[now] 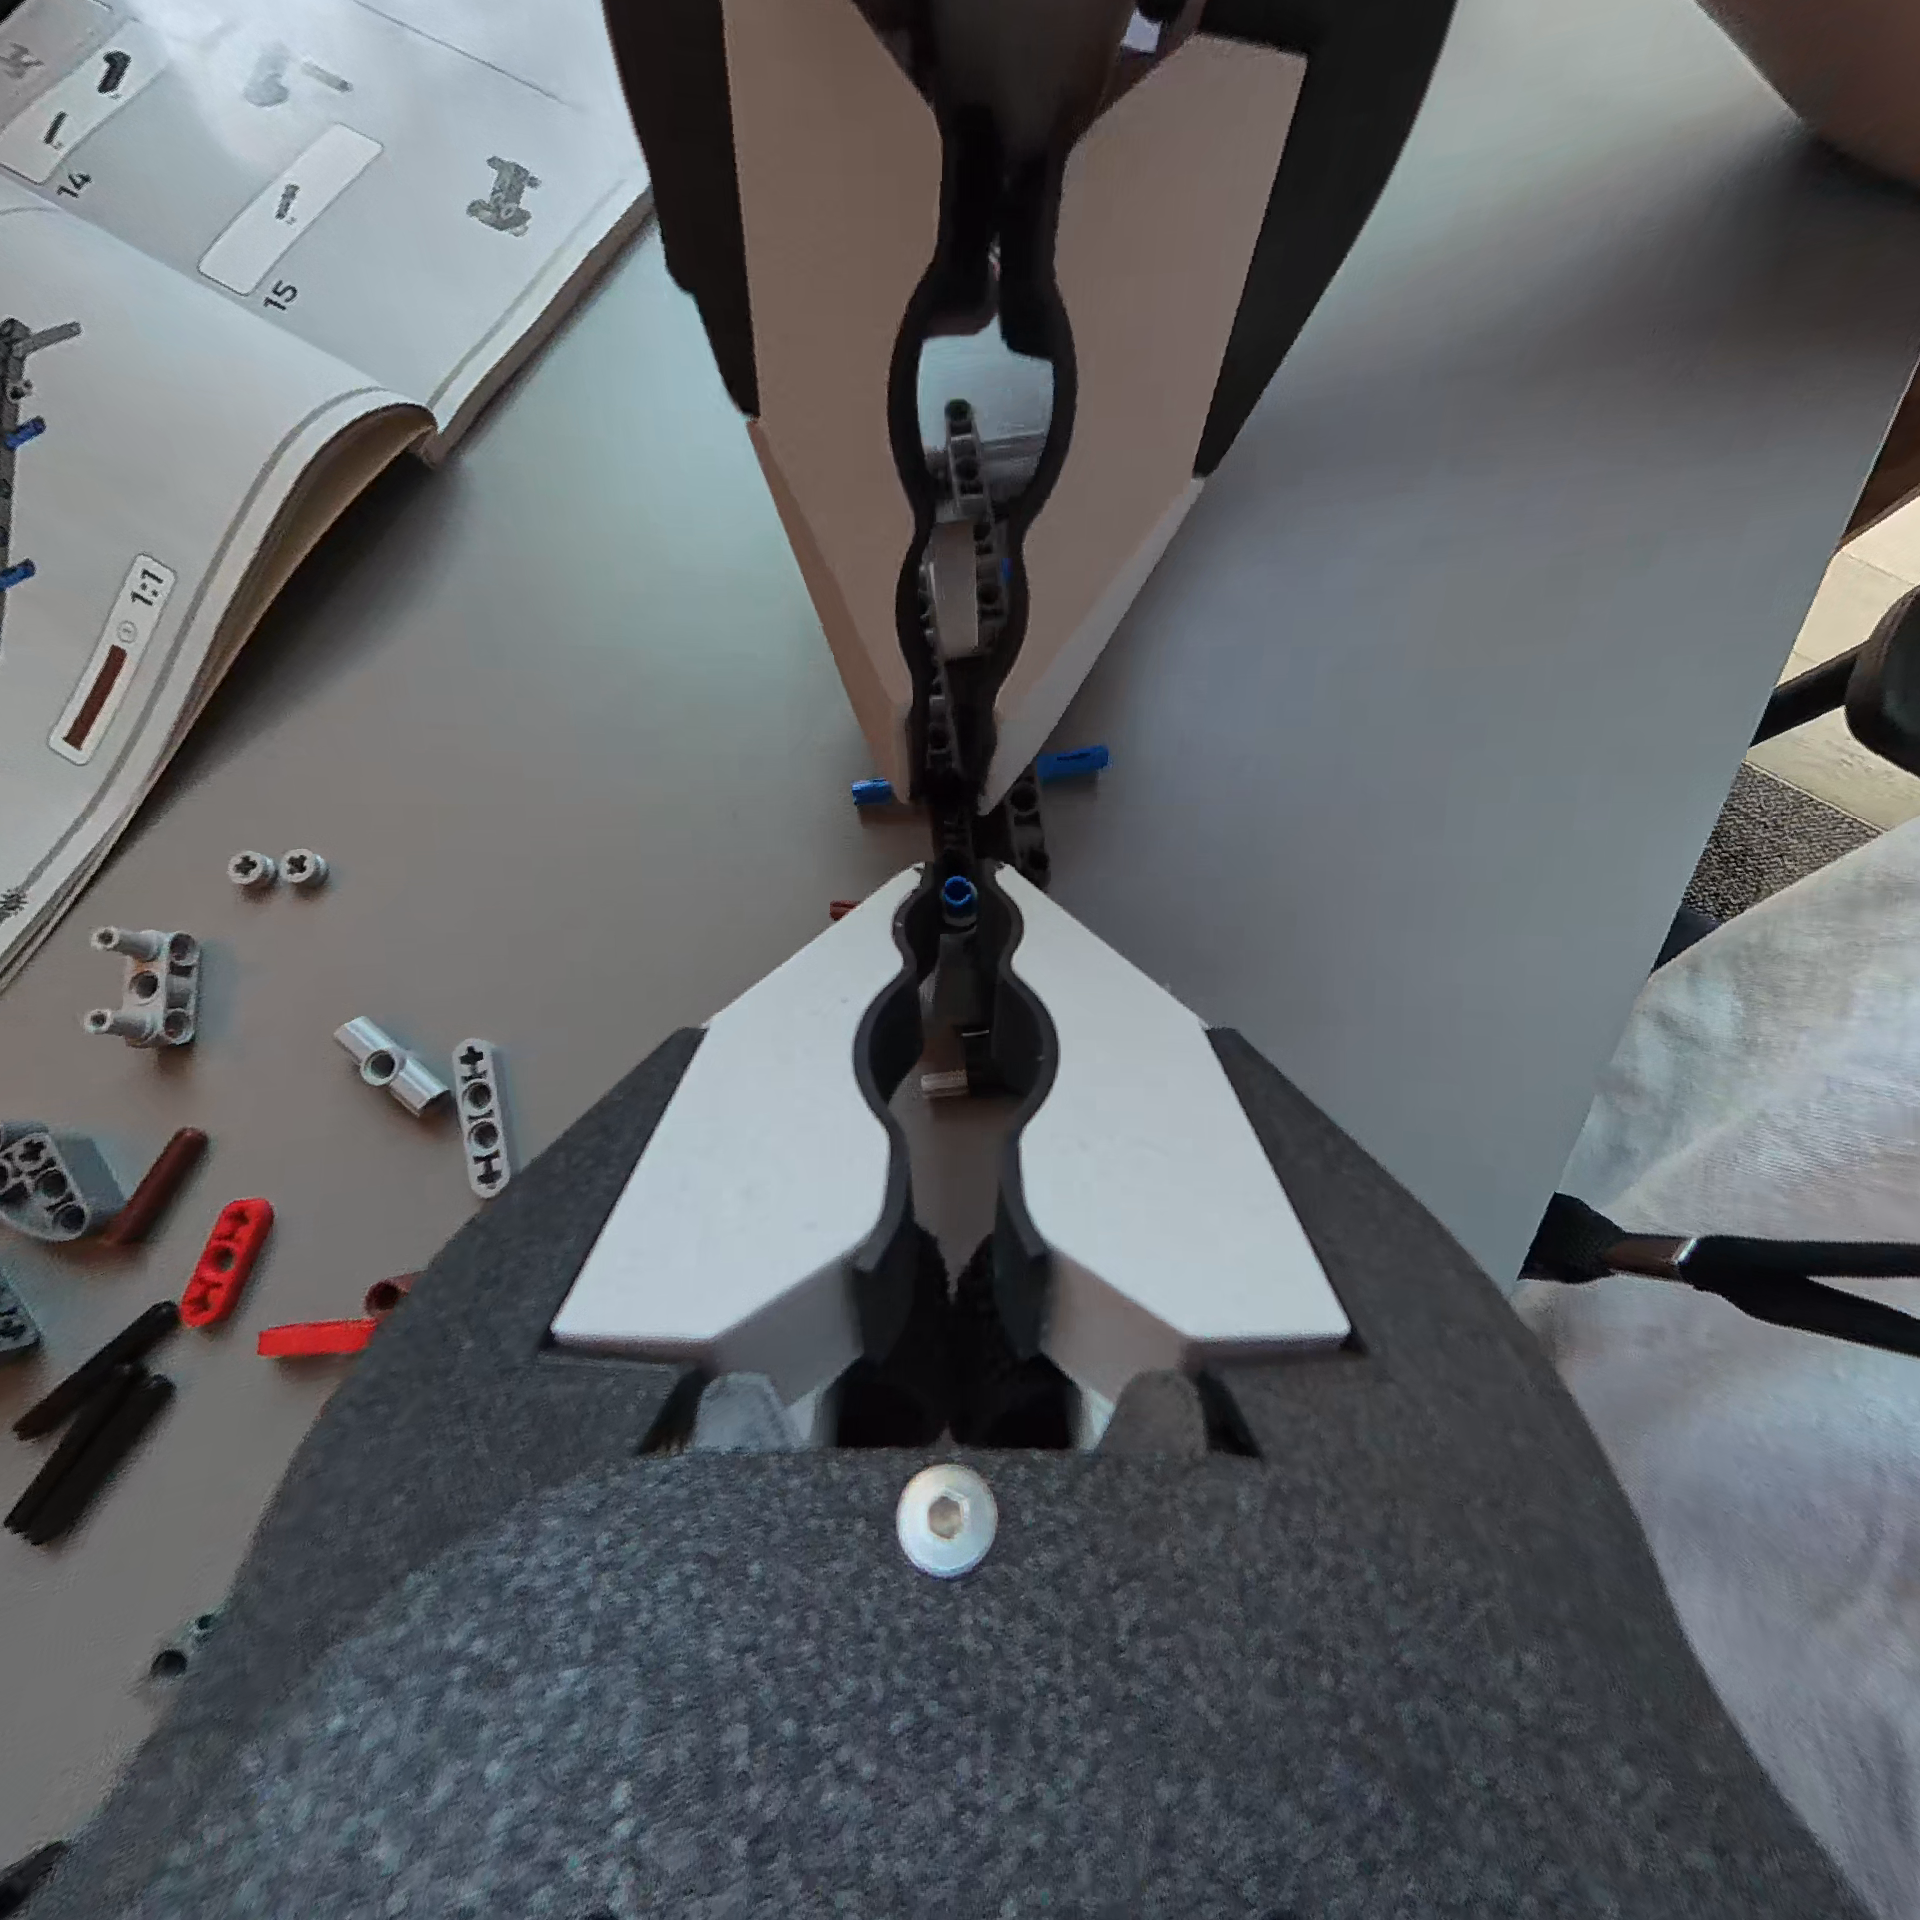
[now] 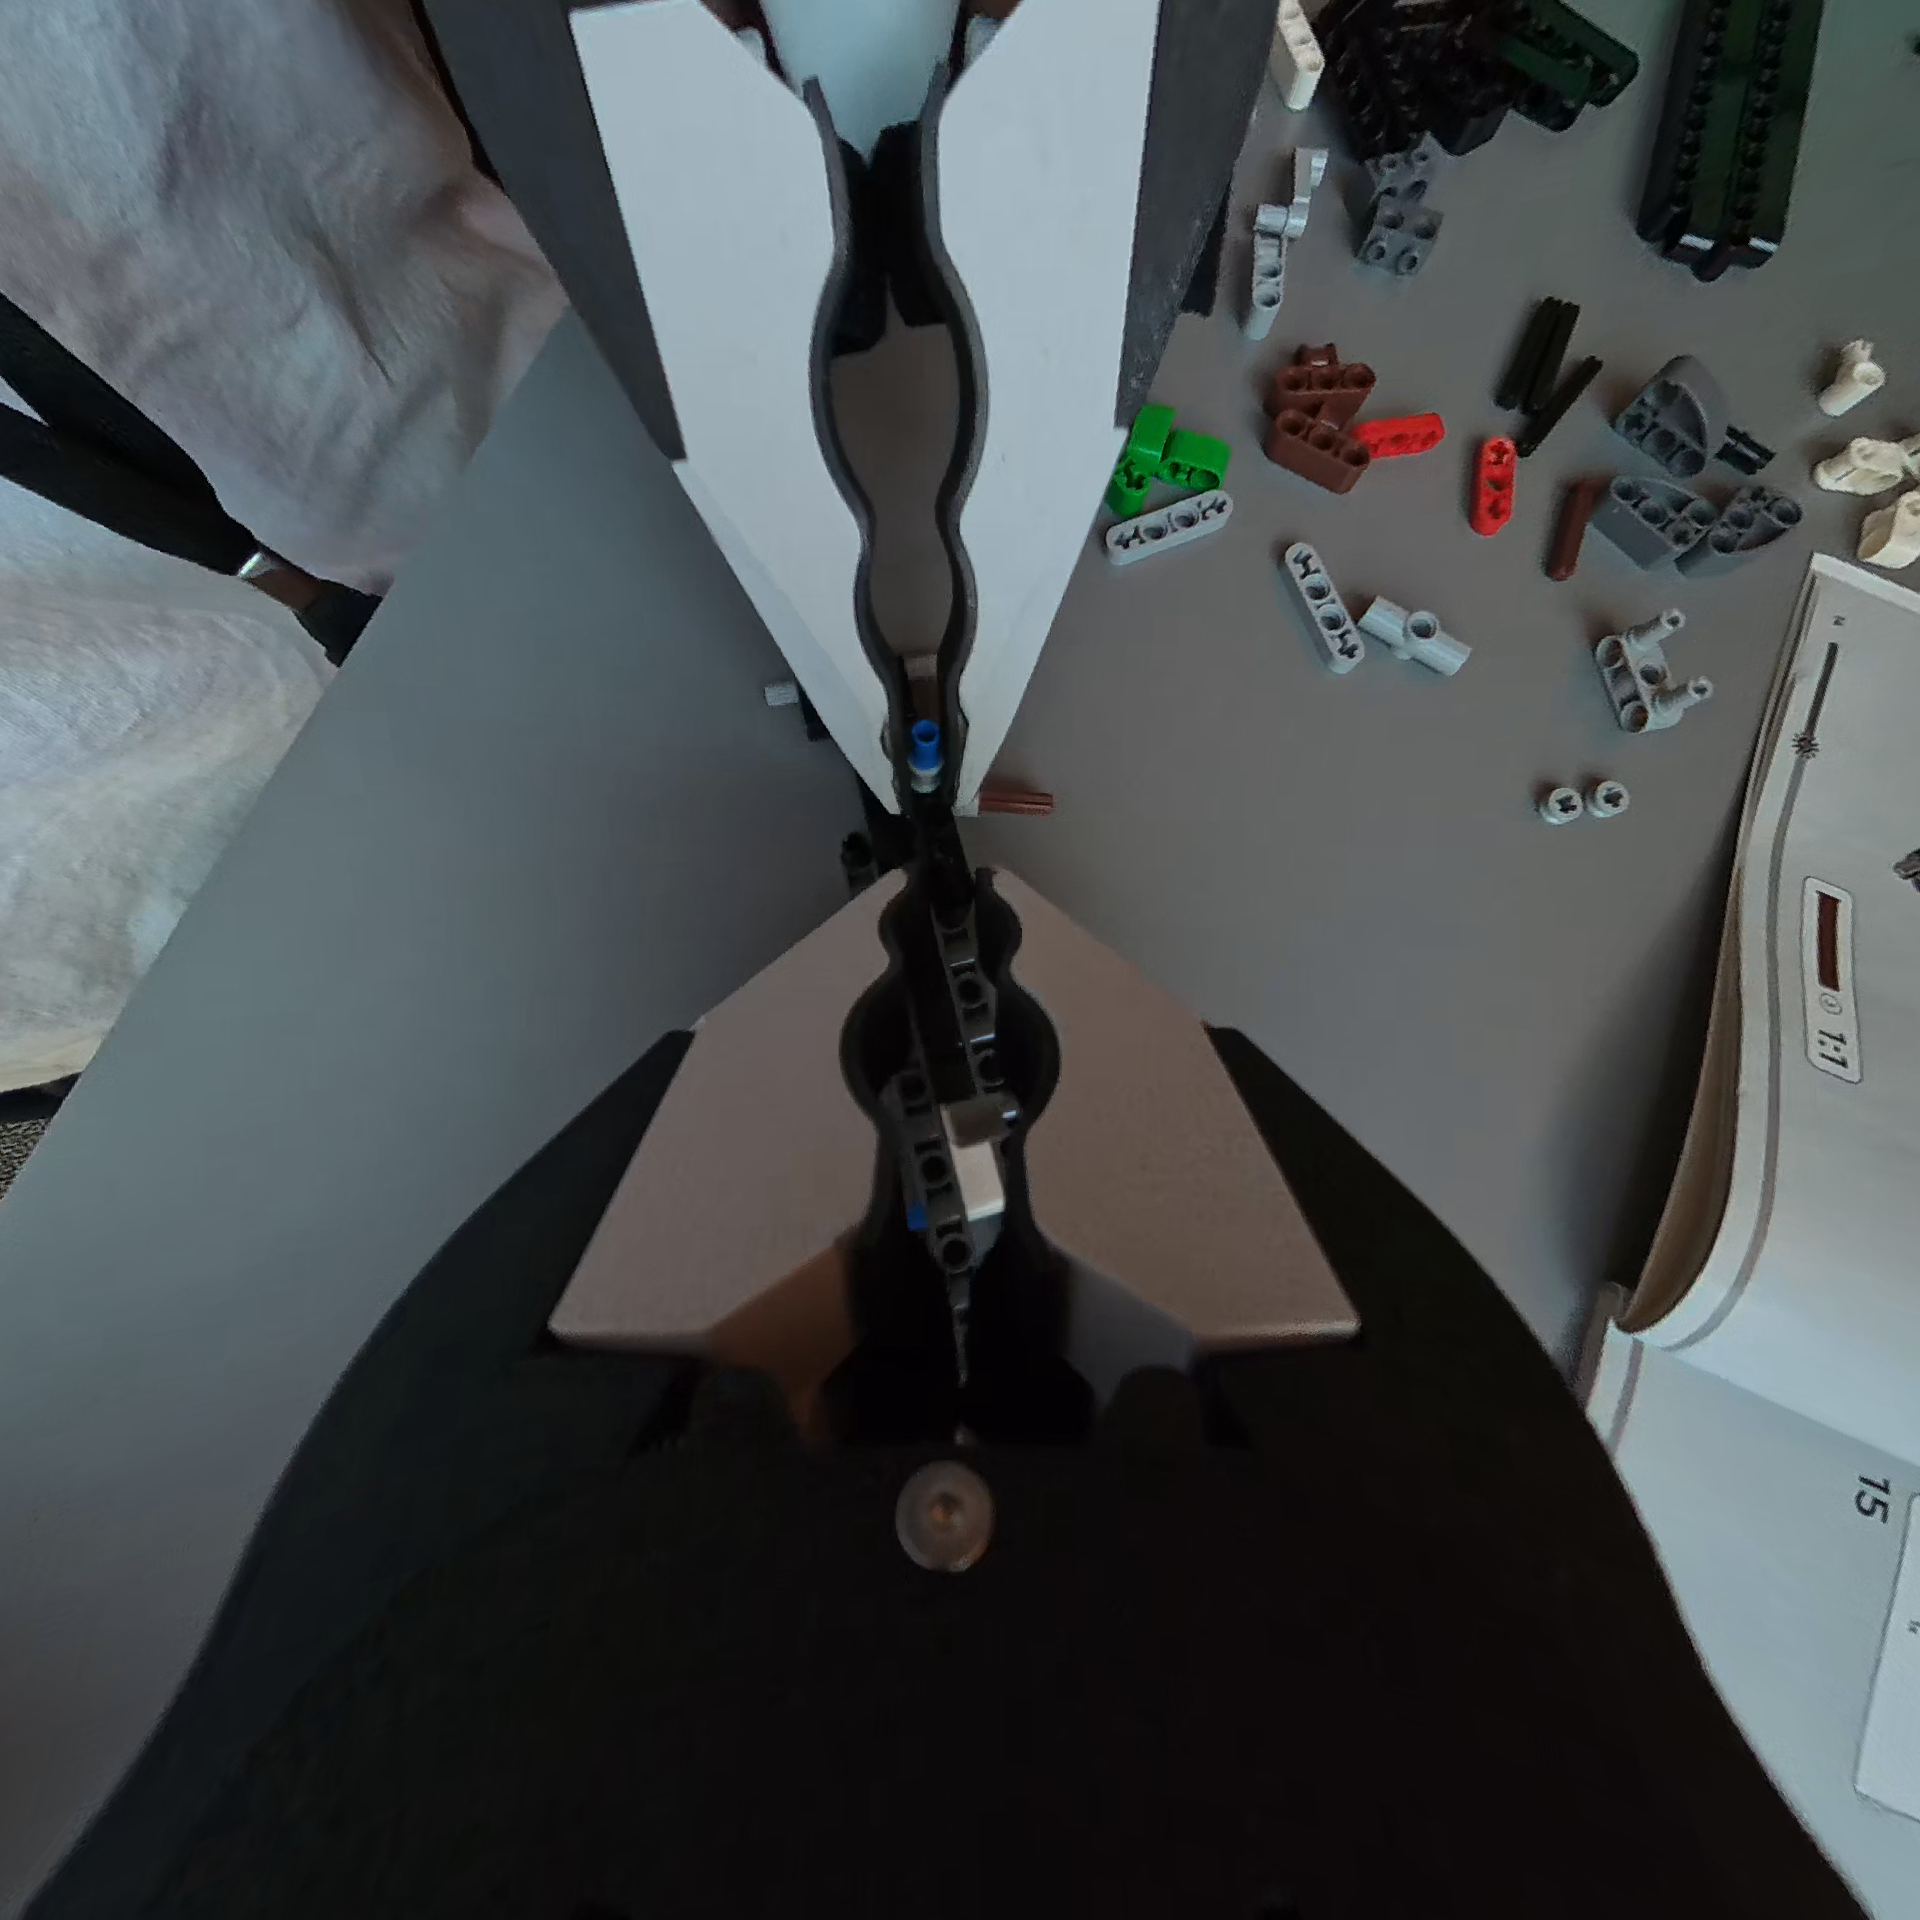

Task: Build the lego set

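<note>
The two grippers meet tip to tip above the grey table (image 1: 644, 727). My left gripper (image 1: 961, 878) is shut on a small dark piece with a blue pin (image 1: 958, 891) at its tips. My right gripper (image 2: 940, 878) is shut on a long dark grey and black beam assembly (image 2: 961, 1039) with a light grey block. In the left wrist view the right gripper (image 1: 948, 800) comes down from the top with the assembly (image 1: 966, 540). In the right wrist view the left gripper (image 2: 925, 805) holds the blue pin (image 2: 925, 743). The piece and the assembly touch; I cannot tell whether they are joined.
An open instruction booklet (image 1: 208, 364) lies at the left, also in the right wrist view (image 2: 1787, 1039). Loose parts lie beside it: a red liftarm (image 1: 227, 1259), black axles (image 1: 88, 1434), grey connectors (image 1: 145, 987), green pieces (image 2: 1164, 468), brown pieces (image 2: 1317, 421). The table edge (image 1: 1704, 831) runs close by a person's lap. My two grippers' fingertips are within a few centimetres of each other.
</note>
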The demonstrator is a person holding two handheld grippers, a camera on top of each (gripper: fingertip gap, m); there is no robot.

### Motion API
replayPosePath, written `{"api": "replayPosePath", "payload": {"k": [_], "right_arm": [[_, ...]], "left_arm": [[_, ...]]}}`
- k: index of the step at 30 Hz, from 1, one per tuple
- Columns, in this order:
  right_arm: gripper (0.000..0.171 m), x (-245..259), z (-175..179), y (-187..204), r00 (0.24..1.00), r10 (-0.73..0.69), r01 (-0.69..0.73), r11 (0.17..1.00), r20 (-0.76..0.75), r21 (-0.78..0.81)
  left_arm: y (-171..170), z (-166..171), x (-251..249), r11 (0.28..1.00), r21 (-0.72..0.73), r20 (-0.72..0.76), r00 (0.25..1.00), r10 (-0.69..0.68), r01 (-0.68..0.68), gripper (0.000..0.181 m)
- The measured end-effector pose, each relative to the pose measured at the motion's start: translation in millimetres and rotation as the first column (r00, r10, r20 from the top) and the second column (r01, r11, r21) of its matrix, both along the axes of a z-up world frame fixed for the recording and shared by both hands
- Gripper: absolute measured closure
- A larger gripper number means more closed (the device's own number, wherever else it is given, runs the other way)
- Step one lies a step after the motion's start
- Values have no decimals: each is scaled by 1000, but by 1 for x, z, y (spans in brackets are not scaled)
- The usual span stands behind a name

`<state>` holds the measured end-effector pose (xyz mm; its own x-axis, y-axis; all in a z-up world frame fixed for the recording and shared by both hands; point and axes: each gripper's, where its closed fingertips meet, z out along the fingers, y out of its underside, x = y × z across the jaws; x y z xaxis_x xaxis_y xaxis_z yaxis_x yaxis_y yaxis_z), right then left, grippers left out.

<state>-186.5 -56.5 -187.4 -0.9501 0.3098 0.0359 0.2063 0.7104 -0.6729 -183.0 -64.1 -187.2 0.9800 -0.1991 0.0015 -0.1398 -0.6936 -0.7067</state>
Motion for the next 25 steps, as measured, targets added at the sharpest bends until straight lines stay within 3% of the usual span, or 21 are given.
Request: {"api": "replayPosePath", "payload": {"k": [3,25], "right_arm": [[168,-1,17,1,1000,-28,26,996,-15,-90],[171,1,5,4,999,-37,37,995,4,-91]], "left_arm": [[1,0,0,1000,-5,-4,1000,-3,3,177],[3,-1,1,995,-60,-19,997,-77,75,177]]}}
